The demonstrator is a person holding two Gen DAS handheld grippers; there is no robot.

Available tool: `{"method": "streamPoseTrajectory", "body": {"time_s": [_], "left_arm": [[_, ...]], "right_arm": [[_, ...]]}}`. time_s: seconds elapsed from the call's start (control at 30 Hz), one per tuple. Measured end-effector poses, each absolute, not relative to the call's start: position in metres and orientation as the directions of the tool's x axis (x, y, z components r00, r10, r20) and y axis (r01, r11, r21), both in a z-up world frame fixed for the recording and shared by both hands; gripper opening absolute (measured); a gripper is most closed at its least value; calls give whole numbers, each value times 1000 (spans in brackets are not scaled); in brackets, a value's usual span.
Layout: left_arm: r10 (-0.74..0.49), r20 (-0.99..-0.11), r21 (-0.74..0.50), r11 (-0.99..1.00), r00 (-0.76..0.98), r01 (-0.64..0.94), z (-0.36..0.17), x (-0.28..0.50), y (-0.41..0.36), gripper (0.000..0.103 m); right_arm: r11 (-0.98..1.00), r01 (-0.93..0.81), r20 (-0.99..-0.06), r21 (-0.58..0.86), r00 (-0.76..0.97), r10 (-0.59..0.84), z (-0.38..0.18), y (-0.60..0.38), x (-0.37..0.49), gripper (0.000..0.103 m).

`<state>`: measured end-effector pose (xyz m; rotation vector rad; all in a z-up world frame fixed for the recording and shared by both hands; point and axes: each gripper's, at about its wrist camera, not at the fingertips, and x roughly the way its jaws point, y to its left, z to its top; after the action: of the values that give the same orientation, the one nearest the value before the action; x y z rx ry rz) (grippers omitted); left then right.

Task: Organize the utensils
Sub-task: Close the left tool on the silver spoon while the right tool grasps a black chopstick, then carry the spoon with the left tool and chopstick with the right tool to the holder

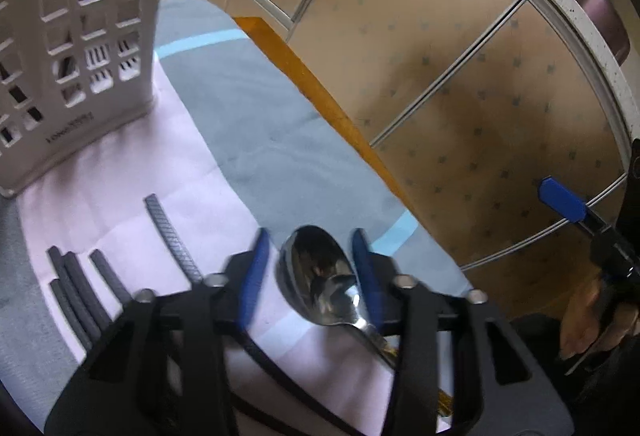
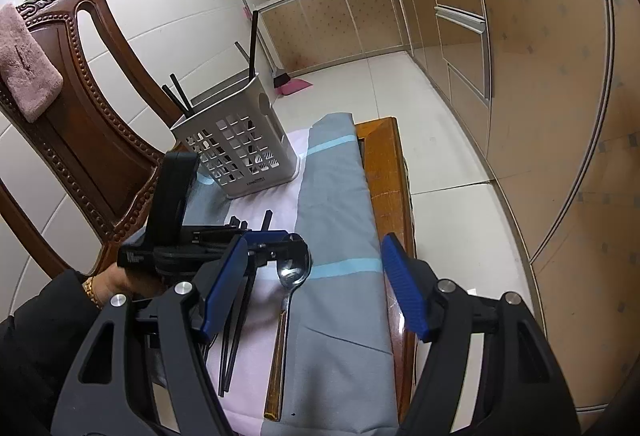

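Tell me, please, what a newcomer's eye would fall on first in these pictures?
Probably the shiny spoon, its bowl between the open blue fingers of the left gripper over the pink cloth. Next, the white slotted utensil holder standing farther back with dark chopsticks in it.

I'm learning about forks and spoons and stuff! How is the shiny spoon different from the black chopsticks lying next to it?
The spoon is shiny silver metal with a round bowl; the chopsticks are dull dark sticks, thin all along, with ribbed tips. There is one spoon but several chopsticks. The spoon's bowl sits between the open fingers of the left gripper; the chopsticks lie off to its side. Both rest flat on the pink cloth.
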<state>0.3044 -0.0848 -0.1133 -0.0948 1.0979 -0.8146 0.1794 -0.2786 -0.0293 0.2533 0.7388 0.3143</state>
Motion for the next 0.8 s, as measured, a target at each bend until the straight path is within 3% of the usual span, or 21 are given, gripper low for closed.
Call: {"method": "streamPoseTrajectory", "body": {"time_s": [0.03,0.17,0.43,0.53,0.63,0.73,0.8], "left_arm": [[-619,-761,-447,719,196,532,-116,305,-86,14],[-627,-755,-455,713,194,533,-116,303,-88,7],[-600,-703,-393,776,382,494,-60,268,-64,4],[-461,-662,-231,876,591,425,-5,230,-41,4],[-268,-515,-88,961,814,261,55,180,-9,4],[-136,-351,-65,991,926,121,92,134,24,4],[-79,-296,-88,995,952,55,97,118,43,4]], "right_arm": [[924,-188,-618,334,696,365,-30,-279,180,68],[926,-183,-622,331,696,360,-31,-277,182,68],[926,-173,-627,334,693,356,-33,-277,187,68],[927,-167,-627,336,694,353,-33,-276,190,68],[934,-184,-647,307,679,347,-36,-263,192,68],[941,-217,-681,260,650,337,-42,-240,198,68],[942,-234,-703,239,627,335,-47,-222,205,68]]}}
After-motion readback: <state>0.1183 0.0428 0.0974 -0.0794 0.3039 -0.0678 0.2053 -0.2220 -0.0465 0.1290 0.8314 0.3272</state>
